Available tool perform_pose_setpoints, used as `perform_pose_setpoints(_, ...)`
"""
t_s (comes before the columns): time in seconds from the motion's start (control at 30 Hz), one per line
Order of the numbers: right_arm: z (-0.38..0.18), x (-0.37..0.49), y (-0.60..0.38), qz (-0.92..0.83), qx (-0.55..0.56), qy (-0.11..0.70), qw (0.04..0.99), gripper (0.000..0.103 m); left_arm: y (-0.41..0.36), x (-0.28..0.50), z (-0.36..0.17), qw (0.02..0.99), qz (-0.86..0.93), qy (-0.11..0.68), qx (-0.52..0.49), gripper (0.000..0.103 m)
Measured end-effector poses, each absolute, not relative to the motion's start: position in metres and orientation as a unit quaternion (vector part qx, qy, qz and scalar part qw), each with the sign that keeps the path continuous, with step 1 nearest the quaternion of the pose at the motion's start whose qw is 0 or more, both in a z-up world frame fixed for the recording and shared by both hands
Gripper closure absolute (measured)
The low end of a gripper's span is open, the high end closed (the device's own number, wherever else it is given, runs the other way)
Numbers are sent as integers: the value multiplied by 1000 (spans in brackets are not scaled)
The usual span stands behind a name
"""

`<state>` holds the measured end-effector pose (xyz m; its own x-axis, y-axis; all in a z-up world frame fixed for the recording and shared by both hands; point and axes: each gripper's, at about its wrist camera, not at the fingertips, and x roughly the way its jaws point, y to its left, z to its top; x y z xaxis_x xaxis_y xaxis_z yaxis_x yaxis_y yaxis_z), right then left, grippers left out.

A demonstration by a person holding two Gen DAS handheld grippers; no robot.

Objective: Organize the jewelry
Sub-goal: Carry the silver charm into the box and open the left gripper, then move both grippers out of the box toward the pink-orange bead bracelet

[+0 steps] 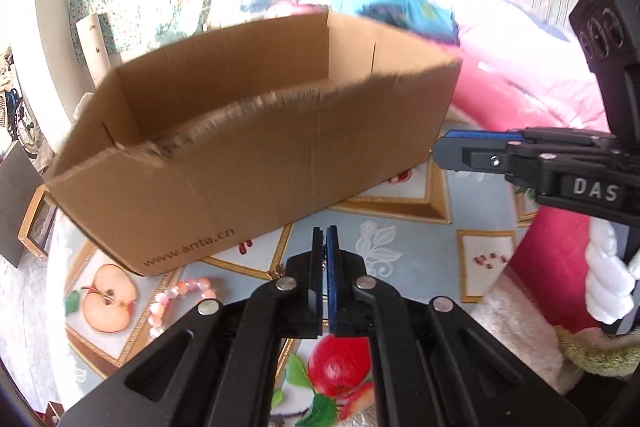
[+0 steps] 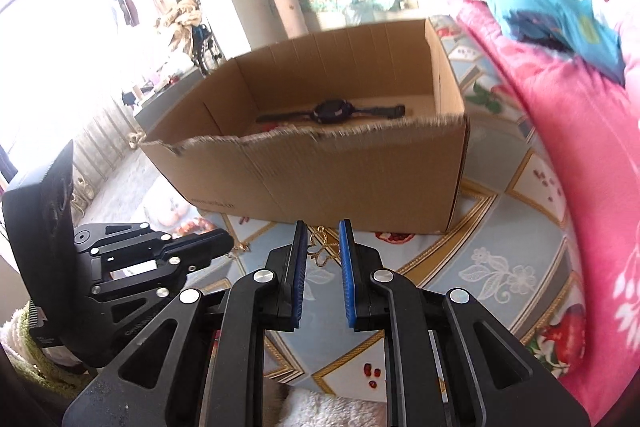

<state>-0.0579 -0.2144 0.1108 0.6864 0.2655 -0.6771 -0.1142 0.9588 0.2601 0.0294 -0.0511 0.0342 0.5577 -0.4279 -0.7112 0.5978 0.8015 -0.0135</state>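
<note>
"www.anta.cn" on cardboard box [image 1: 188,245]; "DAS" on right gripper [image 1: 444,149].

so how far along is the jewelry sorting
Done: a black watch lies inside the cardboard box. In hand: the left gripper is shut on a thin chain. Left: the pink bead bracelet and a gold necklace lie on the cloth; the right gripper is open.

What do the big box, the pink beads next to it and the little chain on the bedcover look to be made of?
The box is plain brown corrugated cardboard: its torn top edge shows fluting. The bead bracelet looks like glossy pink and peach glass or plastic; I can't tell which. The necklace appears to be thin gold-coloured metal, shiny and fine-linked.
</note>
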Motion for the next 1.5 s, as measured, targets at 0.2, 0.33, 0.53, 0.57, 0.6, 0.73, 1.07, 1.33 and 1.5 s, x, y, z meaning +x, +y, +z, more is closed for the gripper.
perform_pose_setpoints(0.2,140,-57,-208,111,103,353,923,89,-37,17,84,888,-313,326,88,102)
perform_pose_setpoints(0.33,168,-45,-210,124,109,323,932,89,-41,29,121,897,-328,289,68,102)
perform_pose_setpoints(0.53,180,2,-217,149,124,336,922,89,-44,85,134,889,-333,313,33,102)
perform_pose_setpoints(0.57,179,11,-218,153,126,344,918,89,-43,95,132,885,-331,326,28,102)
perform_pose_setpoints(0.6,177,22,-219,159,131,355,912,89,-44,108,129,879,-330,342,24,102)
perform_pose_setpoints(0.73,162,71,-223,179,152,410,881,89,-55,146,108,864,-311,394,20,102)
perform_pose_setpoints(1.07,121,135,-227,178,183,494,831,87,-59,186,71,830,-283,480,-18,101)
perform_pose_setpoints(1.33,116,141,-242,176,198,488,832,85,-53,189,68,834,-268,481,-34,92)
perform_pose_setpoints(1.5,123,131,-246,178,210,467,840,85,-51,182,75,841,-267,468,-36,83)
